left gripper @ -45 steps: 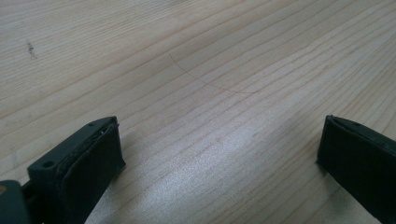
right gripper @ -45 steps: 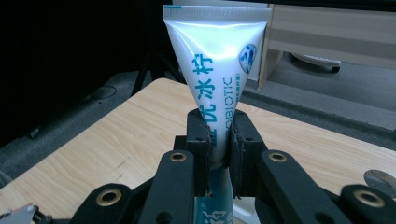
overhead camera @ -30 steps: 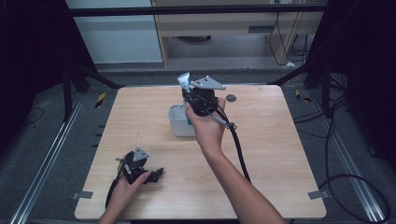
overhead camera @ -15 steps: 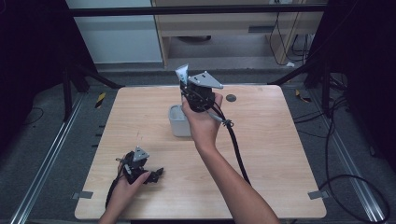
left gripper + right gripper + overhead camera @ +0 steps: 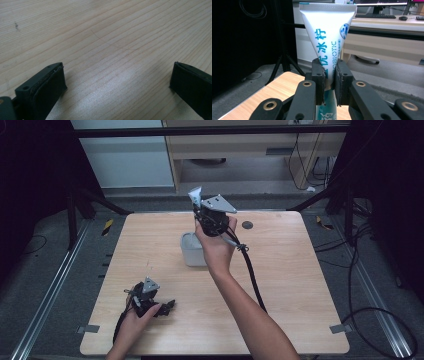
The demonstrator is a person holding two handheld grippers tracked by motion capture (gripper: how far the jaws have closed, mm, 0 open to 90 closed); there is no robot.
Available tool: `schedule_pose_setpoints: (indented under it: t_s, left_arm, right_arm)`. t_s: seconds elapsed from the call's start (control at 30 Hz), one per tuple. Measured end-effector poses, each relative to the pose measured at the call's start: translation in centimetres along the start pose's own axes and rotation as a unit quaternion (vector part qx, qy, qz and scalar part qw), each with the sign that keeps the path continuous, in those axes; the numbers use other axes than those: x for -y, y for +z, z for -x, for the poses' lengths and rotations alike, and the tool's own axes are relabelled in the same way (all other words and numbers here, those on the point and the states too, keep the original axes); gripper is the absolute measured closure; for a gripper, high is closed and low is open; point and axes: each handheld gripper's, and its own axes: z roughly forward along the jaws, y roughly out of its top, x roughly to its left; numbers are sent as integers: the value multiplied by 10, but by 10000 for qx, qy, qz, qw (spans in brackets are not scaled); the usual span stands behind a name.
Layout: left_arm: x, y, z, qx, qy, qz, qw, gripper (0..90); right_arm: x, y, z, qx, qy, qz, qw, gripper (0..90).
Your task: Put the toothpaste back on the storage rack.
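So the right gripper (image 5: 199,206) has come up a little higher and further back over the last second, lifting the tube (image 5: 194,196) clear above the white cup (image 5: 191,251) at mid-table (image 5: 280,285). The left gripper (image 5: 165,307) hasn't budged, parked near the front left edge.

Left gripper view: jaws spread wide, nothing between them, just bare wood.

Right gripper view: jaws clenched on the tube (image 5: 325,32) around its middle, crimped end up. My guess is the pickup's done, but where it goes next is anyone's call.
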Motion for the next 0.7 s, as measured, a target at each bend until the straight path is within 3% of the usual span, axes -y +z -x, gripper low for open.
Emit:
schedule_pose_setpoints:
  t_s: [0.7]
  left_arm:
    - [0,0,0,-5,-15,-1,10000,0]
  right_arm:
    - [25,20,7,60,-20,-34,10000,799]
